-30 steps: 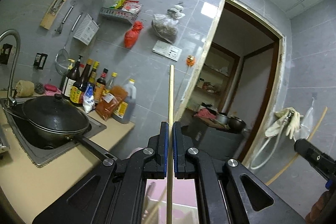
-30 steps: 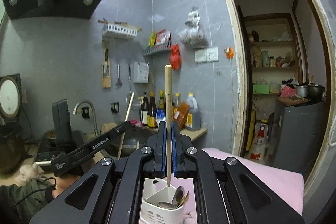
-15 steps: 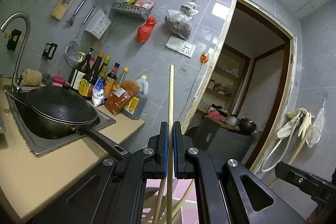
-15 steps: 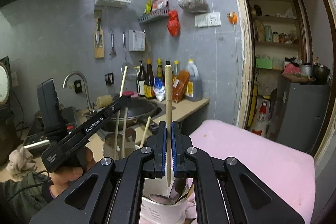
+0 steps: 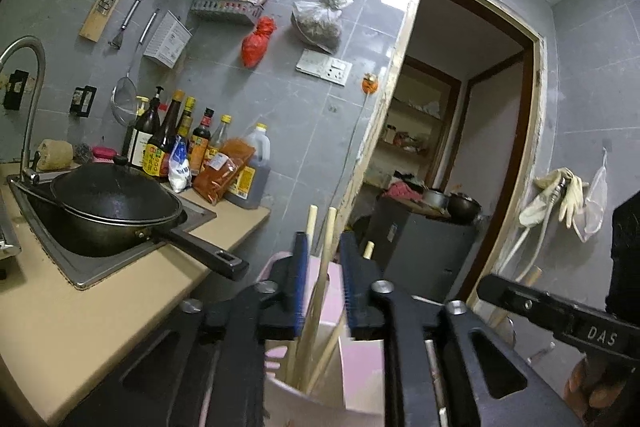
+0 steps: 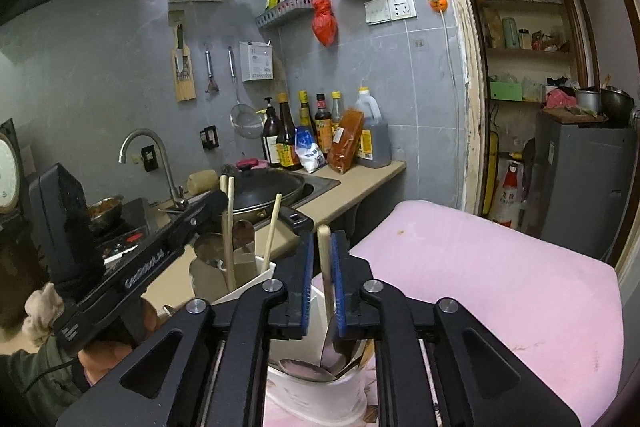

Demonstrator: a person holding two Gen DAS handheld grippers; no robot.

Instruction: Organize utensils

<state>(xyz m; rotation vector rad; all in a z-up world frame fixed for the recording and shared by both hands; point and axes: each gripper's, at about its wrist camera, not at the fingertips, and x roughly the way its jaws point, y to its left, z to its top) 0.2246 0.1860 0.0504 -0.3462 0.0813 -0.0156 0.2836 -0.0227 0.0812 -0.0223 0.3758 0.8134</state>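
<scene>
My left gripper (image 5: 324, 239) has its jaws opening; a wooden chopstick (image 5: 325, 267) stands loose between the pads, with a gap on each side. It leans beside two other chopsticks (image 5: 310, 227) in a white utensil holder (image 5: 360, 379) below. My right gripper (image 6: 322, 239) is opening too, with a second chopstick (image 6: 326, 267) free between its pads. That one stands among metal spoons (image 6: 308, 373) in the holder's round front cup (image 6: 320, 403). One of the left gripper's fingers (image 6: 188, 223) reaches over the rear compartment.
The holder stands on a pink surface (image 6: 480, 287). Left of it runs a beige counter (image 5: 80, 327) with a sink, a black wok (image 5: 112, 203) whose handle sticks out, a faucet and sauce bottles (image 5: 192, 147). A doorway and a grey cabinet (image 6: 584, 179) are at the right.
Both grippers sank toward the holder and their jaws parted. The two chopsticks, gripped upright before, now stand lower in the holder and are let go.
</scene>
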